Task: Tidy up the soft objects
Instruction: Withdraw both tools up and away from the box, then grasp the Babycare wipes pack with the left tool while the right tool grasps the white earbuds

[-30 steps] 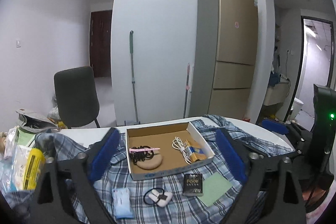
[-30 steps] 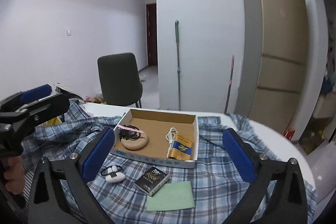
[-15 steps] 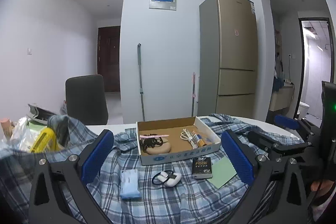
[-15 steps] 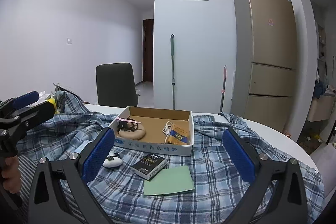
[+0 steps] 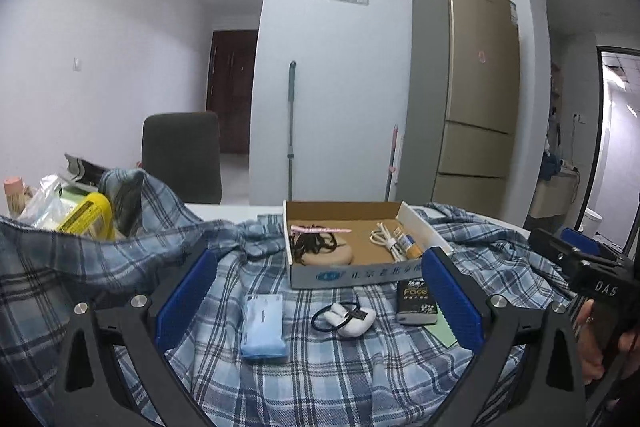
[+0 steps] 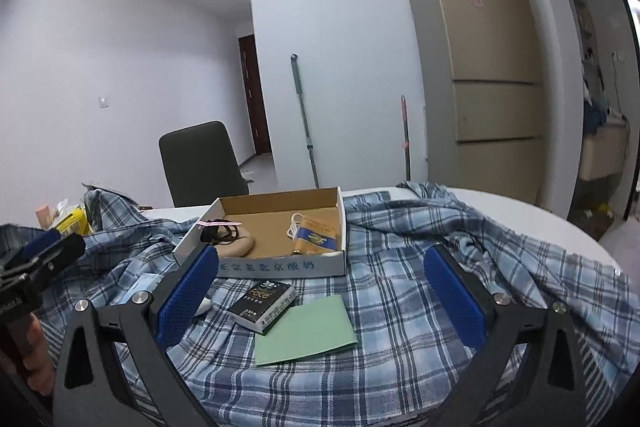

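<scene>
A blue plaid shirt point(image 5: 320, 367) is spread over the table, also in the right wrist view point(image 6: 420, 307). On it stands an open cardboard box point(image 5: 352, 273) point(image 6: 280, 265) holding a tan pad with a black hair tie, a pink clip, a white cable and a small packet. In front lie a light blue tissue pack point(image 5: 263, 327), a white earbud case with a black hair tie point(image 5: 352, 317), a black pack point(image 5: 416, 297) point(image 6: 262, 305) and a green sheet point(image 6: 306, 329). My left gripper point(image 5: 318, 303) and right gripper point(image 6: 320, 299) are open and empty, low over the shirt.
At the table's left edge sit a yellow packet point(image 5: 86, 217), plastic bags and a pink cup point(image 5: 14, 193). A dark chair point(image 5: 182, 157) stands behind the table. A fridge point(image 5: 464, 99), a mop and a doorway are farther back. White table edge shows right point(image 6: 520, 211).
Both grippers have dropped lower and pulled back toward the near edge of the table, so the box looks flatter and farther. Nothing on the shirt has moved. Both stay open.
</scene>
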Demonstrator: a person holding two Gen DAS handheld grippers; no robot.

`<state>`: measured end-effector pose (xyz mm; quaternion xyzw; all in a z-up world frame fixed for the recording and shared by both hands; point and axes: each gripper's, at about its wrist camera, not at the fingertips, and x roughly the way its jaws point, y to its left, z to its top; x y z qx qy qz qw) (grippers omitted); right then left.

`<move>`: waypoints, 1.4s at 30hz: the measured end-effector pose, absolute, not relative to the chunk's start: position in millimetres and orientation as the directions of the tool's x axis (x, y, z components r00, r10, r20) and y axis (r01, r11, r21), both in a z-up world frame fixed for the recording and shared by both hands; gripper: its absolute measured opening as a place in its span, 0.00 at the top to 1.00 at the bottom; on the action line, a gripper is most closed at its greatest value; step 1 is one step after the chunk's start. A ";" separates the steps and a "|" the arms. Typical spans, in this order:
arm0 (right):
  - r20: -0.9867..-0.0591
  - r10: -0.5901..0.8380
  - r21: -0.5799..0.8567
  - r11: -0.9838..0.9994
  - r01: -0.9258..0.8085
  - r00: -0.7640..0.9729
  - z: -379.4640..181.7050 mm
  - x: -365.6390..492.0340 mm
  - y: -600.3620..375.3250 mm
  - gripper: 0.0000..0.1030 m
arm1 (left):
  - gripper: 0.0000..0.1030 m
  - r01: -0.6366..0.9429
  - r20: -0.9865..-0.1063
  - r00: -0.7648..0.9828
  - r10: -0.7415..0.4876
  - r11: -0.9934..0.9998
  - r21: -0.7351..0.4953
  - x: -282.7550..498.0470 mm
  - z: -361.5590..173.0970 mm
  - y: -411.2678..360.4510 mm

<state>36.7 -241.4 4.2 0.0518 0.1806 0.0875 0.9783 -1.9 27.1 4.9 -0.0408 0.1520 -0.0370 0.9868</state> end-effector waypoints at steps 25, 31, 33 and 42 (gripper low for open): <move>-0.477 0.202 0.058 0.978 -0.199 0.855 -5.1 54.4 -217.3 0.01 | 0.00 -0.042 -0.378 0.926 -0.004 0.993 -0.114 9.6 -2.1 38.4; -0.551 0.196 0.101 0.980 -0.168 0.811 15.4 79.8 -214.8 0.01 | 0.05 -0.064 -0.455 0.890 0.010 0.993 -0.103 33.8 9.6 47.8; -0.559 0.197 0.113 0.980 -0.162 0.805 21.3 90.4 -211.2 0.01 | 0.15 -0.048 -0.504 0.864 -0.017 0.992 -0.116 51.7 15.0 51.7; -0.555 0.194 0.061 0.979 -0.193 0.809 -6.4 105.8 -182.1 0.01 | 0.59 -0.031 -0.650 0.748 -0.133 0.972 -0.234 87.4 -30.9 77.6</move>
